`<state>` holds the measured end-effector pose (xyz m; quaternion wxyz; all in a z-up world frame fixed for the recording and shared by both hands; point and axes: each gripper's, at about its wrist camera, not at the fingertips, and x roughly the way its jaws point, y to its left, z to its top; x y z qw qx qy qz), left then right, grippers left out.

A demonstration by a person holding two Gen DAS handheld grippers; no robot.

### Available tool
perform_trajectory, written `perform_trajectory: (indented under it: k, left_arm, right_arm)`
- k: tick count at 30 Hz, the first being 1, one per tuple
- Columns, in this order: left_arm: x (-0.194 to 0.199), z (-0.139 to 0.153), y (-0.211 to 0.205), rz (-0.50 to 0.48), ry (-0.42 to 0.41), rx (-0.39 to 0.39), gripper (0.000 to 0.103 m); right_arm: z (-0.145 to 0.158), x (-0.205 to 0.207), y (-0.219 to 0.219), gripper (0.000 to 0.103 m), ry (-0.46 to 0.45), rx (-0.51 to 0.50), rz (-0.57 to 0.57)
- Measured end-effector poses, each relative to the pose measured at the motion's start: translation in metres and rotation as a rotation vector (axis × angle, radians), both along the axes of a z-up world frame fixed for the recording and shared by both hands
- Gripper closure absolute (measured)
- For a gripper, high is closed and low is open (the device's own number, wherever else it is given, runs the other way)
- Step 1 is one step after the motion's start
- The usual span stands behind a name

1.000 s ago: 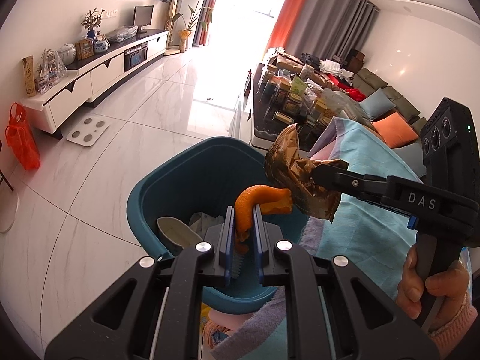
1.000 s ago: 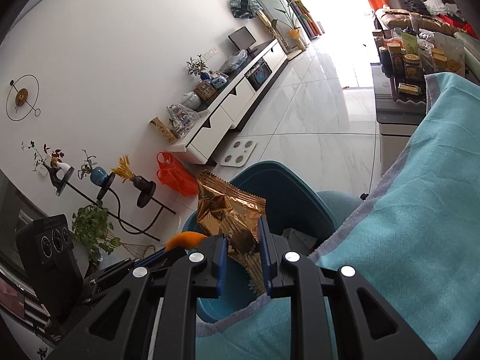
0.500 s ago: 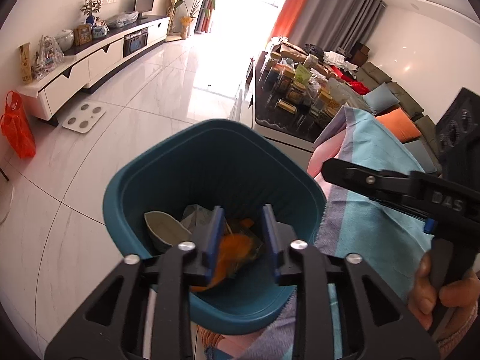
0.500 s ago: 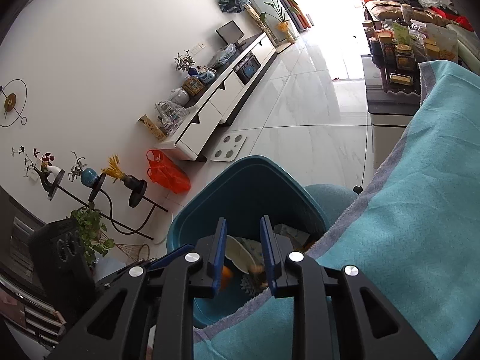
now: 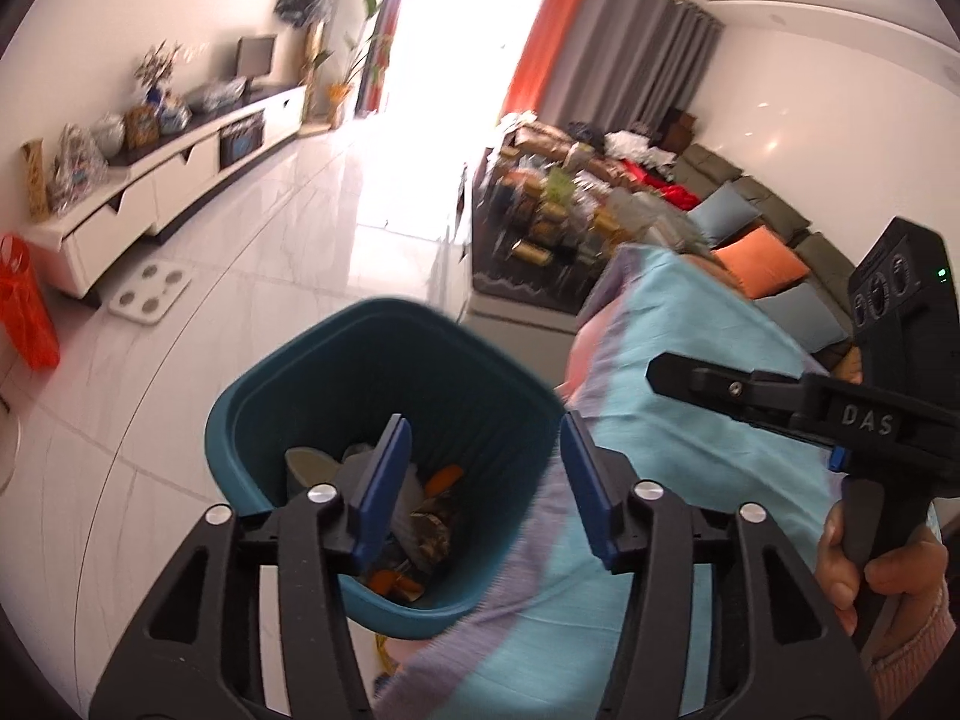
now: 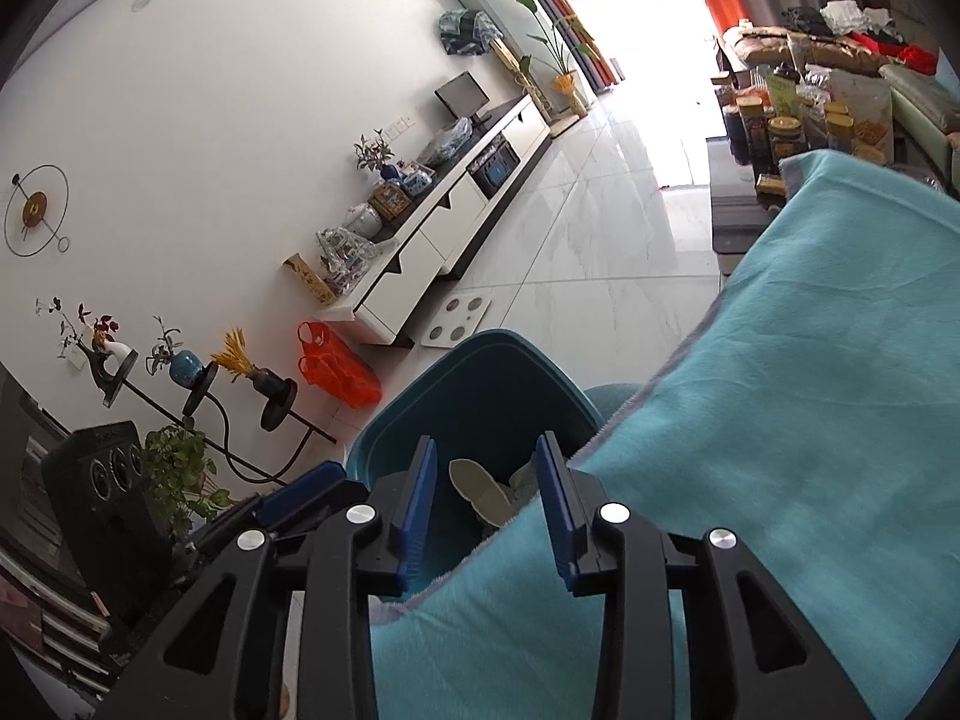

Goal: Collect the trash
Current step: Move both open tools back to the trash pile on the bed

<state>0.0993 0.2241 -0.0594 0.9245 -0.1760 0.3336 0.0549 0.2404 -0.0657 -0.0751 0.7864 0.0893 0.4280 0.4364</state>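
Note:
A teal trash bin [image 5: 384, 372] stands on the floor beside the blanket-covered table [image 5: 690, 396]. Inside it lie orange peel [image 5: 443, 478], a crumpled brown snack wrapper [image 5: 433, 527] and a pale shell-like scrap [image 5: 312, 468]. My left gripper [image 5: 483, 471] hovers over the bin's near rim, its jaws opening with nothing between them. My right gripper [image 6: 485, 501] hangs above the same bin [image 6: 480, 384] at the blanket's edge, its jaws opening and empty too. In the left wrist view the right gripper [image 5: 672, 369] reaches in from the right, held by a hand [image 5: 864, 570].
A turquoise blanket [image 6: 780, 420] covers the table on the right. A low dark table crowded with jars [image 5: 558, 228] stands behind it, a sofa with cushions [image 5: 762, 258] farther back. A white TV cabinet [image 5: 168, 174], a scale [image 5: 150, 300] and an orange bag [image 5: 24, 306] line the left wall.
The orange peel left my left gripper and the brown wrapper left my right gripper; both now lie in the bin. Both sets of jaws have spread wider and both grippers have pulled back toward the table.

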Motion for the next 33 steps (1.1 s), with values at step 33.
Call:
perform_trajectory:
  k: [33]
  left_arm:
    - [0.021,-0.004,-0.311,-0.806,0.033,-0.016,0.033]
  right_arm:
    - [0.012,-0.112,-0.339,0.056,-0.230,-0.104,-0.638]
